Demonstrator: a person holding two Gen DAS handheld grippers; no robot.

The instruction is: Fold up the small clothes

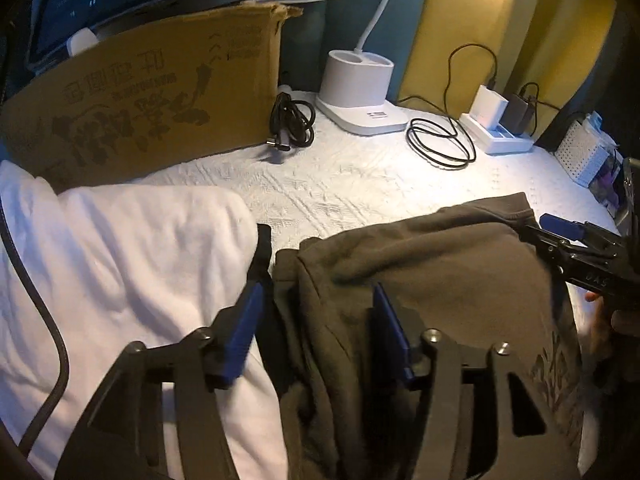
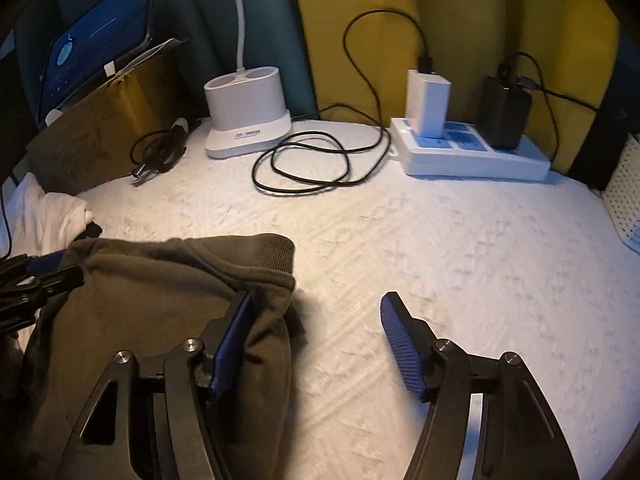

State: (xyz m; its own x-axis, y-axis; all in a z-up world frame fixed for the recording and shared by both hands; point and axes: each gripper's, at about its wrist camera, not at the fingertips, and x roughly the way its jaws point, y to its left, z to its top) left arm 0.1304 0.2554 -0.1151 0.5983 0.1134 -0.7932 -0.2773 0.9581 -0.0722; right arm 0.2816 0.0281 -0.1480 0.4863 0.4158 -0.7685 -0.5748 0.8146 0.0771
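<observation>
A dark olive-brown garment [image 1: 432,280] lies bunched on the white textured bedspread [image 1: 360,184], with a ribbed hem at its far edge. It also shows in the right wrist view [image 2: 152,304]. A white garment [image 1: 120,264] lies to its left. My left gripper [image 1: 316,300] is open, its jaws astride the olive garment's left edge. My right gripper [image 2: 316,312] is open at the garment's right edge, with its left pad against the cloth and its right pad over bare bedspread. The right gripper shows in the left wrist view [image 1: 568,236].
A cardboard box [image 1: 152,96] stands at the back left with a tablet [image 2: 96,48] behind it. A white lamp base [image 2: 248,120], coiled black cables [image 2: 312,164], a power strip with chargers [image 2: 472,152] and a white perforated basket [image 2: 624,196] line the back.
</observation>
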